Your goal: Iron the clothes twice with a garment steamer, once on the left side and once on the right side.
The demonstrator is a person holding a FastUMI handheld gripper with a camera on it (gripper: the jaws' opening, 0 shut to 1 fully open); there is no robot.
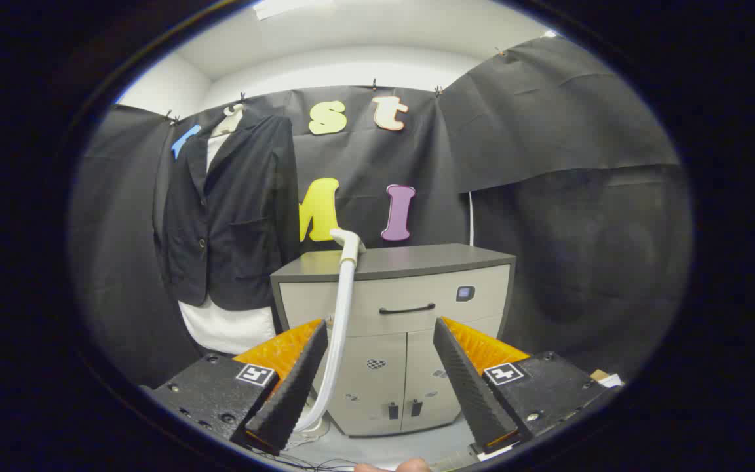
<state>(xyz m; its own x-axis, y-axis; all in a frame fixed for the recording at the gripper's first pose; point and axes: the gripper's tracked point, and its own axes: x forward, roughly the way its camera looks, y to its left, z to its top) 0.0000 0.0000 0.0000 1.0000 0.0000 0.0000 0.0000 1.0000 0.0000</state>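
The gripper (377,367) stands wide apart, holding nothing. Just ahead, near the left finger, the steamer hose (340,334) rises nearly upright to the steamer head (348,244) at the cabinet (417,262) top's front-left edge. Beyond, further left, hangs the dark jacket (233,210).

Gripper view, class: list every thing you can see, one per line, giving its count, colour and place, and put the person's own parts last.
jacket: one, black, hanging on the booth wall beside the cabinet.
shirt: one, white, under the jacket.
cabinet: one, grey and beige, beyond the tongs.
steamer head: one, white, resting on the cabinet's top edge.
hose: one, white, running down the cabinet front, near one finger.
tongs: one pair, black and orange, open, holding nothing.
fingertips: a person's, below the tongs.
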